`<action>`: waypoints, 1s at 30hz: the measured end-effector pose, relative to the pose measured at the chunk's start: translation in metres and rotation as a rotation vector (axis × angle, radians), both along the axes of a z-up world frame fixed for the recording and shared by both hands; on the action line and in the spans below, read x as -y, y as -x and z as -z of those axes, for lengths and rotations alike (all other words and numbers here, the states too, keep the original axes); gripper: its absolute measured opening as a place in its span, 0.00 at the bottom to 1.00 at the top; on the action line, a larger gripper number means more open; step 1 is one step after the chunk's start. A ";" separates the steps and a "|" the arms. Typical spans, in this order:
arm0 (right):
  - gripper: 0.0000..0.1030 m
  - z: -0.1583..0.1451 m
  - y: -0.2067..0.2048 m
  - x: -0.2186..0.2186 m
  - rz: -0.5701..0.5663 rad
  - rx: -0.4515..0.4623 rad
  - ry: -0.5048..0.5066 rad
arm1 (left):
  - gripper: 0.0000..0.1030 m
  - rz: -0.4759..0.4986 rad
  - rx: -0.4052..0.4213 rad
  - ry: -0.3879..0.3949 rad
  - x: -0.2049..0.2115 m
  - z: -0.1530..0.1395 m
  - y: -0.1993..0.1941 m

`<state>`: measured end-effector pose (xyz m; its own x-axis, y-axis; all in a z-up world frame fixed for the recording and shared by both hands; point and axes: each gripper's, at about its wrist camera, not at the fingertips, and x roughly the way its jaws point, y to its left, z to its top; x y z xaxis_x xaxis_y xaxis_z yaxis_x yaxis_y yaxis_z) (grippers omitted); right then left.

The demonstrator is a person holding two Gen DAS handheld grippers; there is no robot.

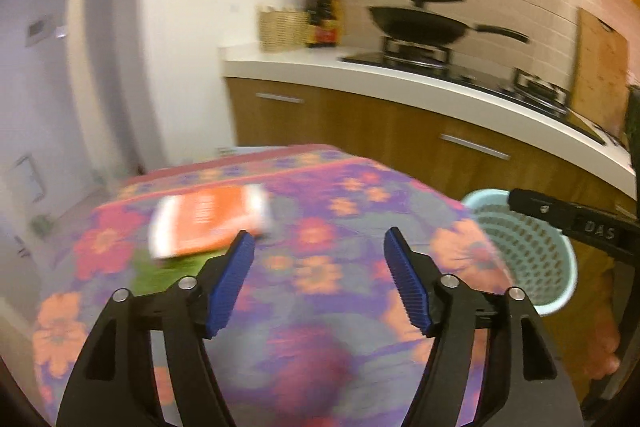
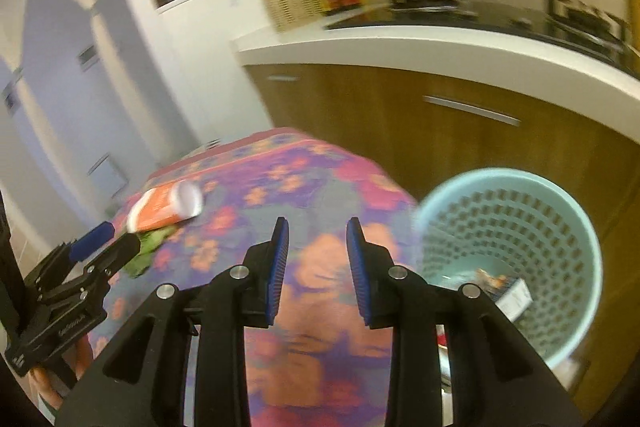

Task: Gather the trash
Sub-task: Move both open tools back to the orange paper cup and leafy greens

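Observation:
An orange and white paper cup (image 1: 208, 219) (image 2: 166, 205) lies on its side on the table's floral cloth (image 1: 320, 307) (image 2: 312, 187). A crumpled green scrap (image 1: 156, 267) (image 2: 146, 249) sits partly under it. My left gripper (image 1: 319, 239) is open wide over the cloth, just right of the cup, with nothing between its blue pads. My right gripper (image 2: 317, 225) is open by a narrower gap, also empty, above the cloth's right side. A pale teal perforated bin (image 2: 512, 247) (image 1: 524, 251) stands off the table's right edge, with some scraps of trash (image 2: 504, 287) at its bottom.
A white kitchen counter (image 1: 400, 83) on wooden cabinets (image 2: 400, 131) runs behind the table. On it are a black wok (image 1: 420, 23) on a gas stove, a wicker basket (image 1: 280, 29), bottles and an upright wooden board (image 1: 600, 63). A hand (image 2: 52, 379) holds the left tool.

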<state>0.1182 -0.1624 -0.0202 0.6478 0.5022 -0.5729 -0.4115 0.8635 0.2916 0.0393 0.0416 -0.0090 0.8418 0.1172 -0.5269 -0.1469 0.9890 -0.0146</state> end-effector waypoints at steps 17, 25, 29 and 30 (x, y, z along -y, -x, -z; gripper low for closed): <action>0.38 -0.028 0.022 -0.194 -0.368 0.142 0.155 | 0.71 -0.059 -0.169 0.173 -0.151 0.046 -0.003; 0.38 -0.008 -0.002 -0.258 -0.473 0.053 0.216 | 0.71 -0.045 -0.223 0.217 -0.157 0.070 -0.020; 0.38 0.008 -0.015 -0.274 -0.484 0.028 0.258 | 0.67 -0.023 -0.242 0.225 -0.155 0.073 -0.025; 0.38 0.011 -0.018 -0.276 -0.480 0.019 0.259 | 0.64 -0.013 -0.240 0.229 -0.155 0.073 -0.026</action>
